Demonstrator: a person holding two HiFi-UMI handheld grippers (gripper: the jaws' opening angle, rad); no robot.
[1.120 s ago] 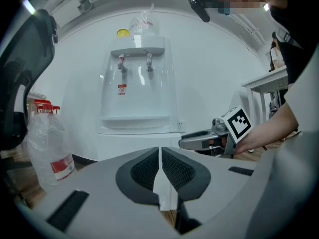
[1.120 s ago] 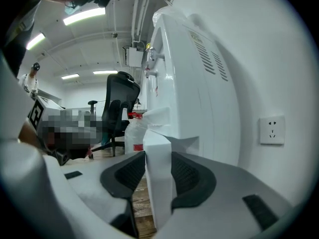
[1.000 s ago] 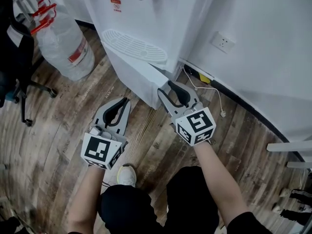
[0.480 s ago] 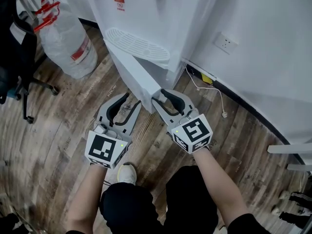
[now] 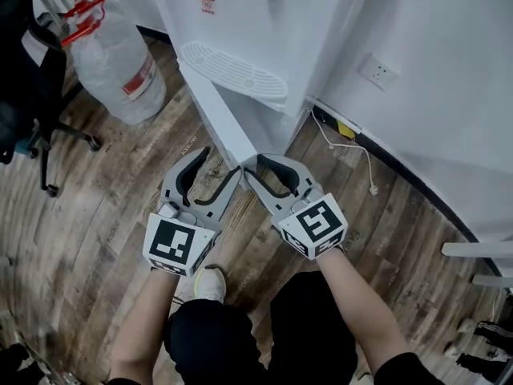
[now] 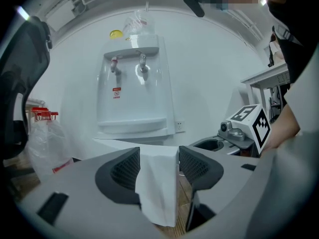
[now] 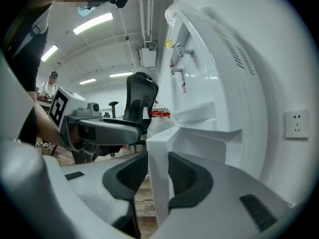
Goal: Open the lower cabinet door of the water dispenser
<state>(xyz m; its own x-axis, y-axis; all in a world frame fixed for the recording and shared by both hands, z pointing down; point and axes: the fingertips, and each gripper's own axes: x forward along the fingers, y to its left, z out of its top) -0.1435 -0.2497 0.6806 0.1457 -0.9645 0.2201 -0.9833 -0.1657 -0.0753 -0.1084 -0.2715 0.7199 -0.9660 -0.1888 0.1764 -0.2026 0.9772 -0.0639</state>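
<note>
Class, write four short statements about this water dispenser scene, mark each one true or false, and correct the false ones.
1. The cabinet door of the water dispenser stands swung open. True.
2. The door's free edge is between the right tool's jaws. True; those jaws have just been closing on it.
3. In the head view, the water bottle lies to the dispenser's right. False; it lies on the floor to its left.
4. A plug sits in the wall socket. False; the socket is empty, and the cord ends on the floor.
</note>
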